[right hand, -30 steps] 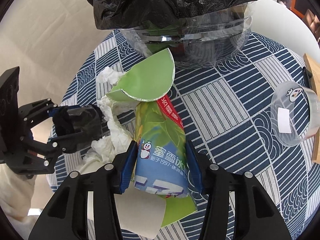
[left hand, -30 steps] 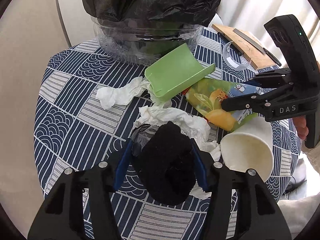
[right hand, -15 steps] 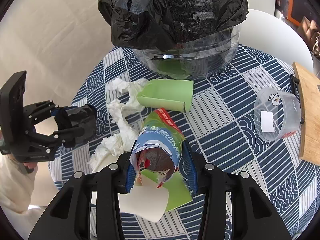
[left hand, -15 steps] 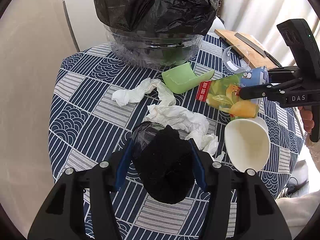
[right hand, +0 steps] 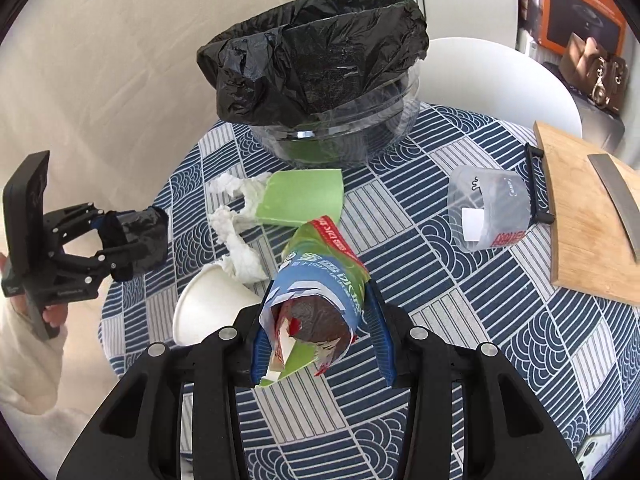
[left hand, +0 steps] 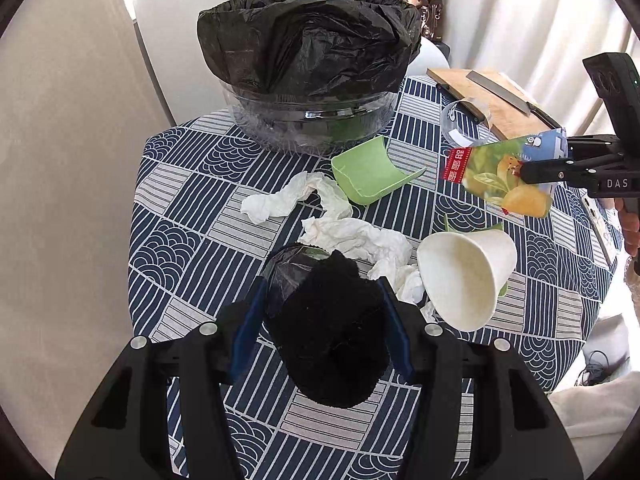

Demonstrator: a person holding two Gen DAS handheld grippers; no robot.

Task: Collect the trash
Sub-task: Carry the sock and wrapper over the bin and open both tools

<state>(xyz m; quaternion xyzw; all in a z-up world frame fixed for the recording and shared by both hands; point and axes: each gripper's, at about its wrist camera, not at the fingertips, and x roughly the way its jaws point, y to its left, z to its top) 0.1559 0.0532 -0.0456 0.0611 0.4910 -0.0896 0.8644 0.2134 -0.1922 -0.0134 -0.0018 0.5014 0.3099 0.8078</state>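
While lifted, printed cup (right hand: 320, 280) clamped inside right claw (right hand: 320, 340).

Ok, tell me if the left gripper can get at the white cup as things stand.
Probably not yet: the left gripper is shut on a black bundle, so its jaws are full. The white cup lies close beside it, uncovered.

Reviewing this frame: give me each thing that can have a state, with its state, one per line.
Left gripper: shut on a black bundle, lifted.
Right gripper: shut on a crushed drink carton, lifted.
Bin: upright, open, lined with a black bag.
Paper cup: on its side, empty.
Green cup piece: torn, lying open.
Tissues: crumpled on the table.
Clear plastic cup: on its side.
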